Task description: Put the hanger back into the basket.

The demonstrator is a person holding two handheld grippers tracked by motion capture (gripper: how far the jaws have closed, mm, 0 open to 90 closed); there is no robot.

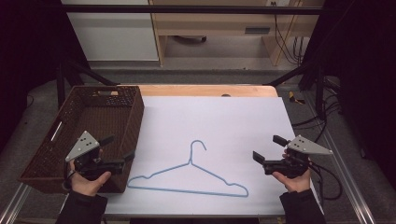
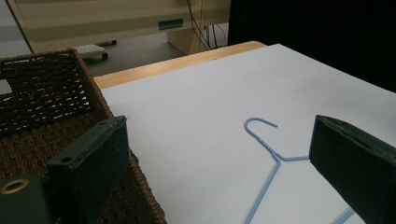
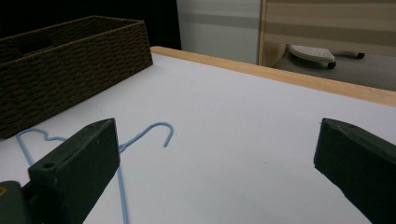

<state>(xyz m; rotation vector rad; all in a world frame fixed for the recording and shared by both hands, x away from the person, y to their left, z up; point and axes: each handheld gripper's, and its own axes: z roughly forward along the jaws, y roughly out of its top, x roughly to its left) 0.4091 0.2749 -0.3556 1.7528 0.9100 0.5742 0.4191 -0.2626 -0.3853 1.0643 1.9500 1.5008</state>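
Seen from the high view: left hand-held gripper (image 1: 119,148) at about 8 o'clock of the desk (image 1: 233,116), hovering over the near right corner of the wicker basket (image 1: 46,154). Cupped from below by the left hand (image 1: 88,179), palm up, forearm entering from the bottom edge in a dark sleeve (image 1: 81,210). Jaws level, pointing toward 3 o'clock, spread wide, nothing between them. Grey three-cornered plate (image 1: 83,145) on top, tilted toward the basket.

Right hand-held gripper (image 1: 267,148) at about 4 o'clock of the desk, near the right edge of the white sheet. Held likewise from underneath by the right hand (image 1: 294,179), wrist straight, dark sleeve coming up from the bottom. Jaws level, aimed toward 9 o'clock, also wide apart and empty. Black cable trailing off toward 4 o'clock.

Blue wire hanger (image 1: 189,179) flat on the white surface between the two grippers, at roughly 6 o'clock of the desk, well apart from both. Hook toward 12 o'clock, long bar along the near side, left shoulder tip just beside the basket's near right corner; touching or not, cannot tell.

In the left gripper view: hanger hook (image 2: 259,123) lying beyond the spread black jaws, basket weave under the left jaw. In the right gripper view: hook (image 3: 159,130) and one shoulder beyond the left jaw, basket at 10 o'clock.
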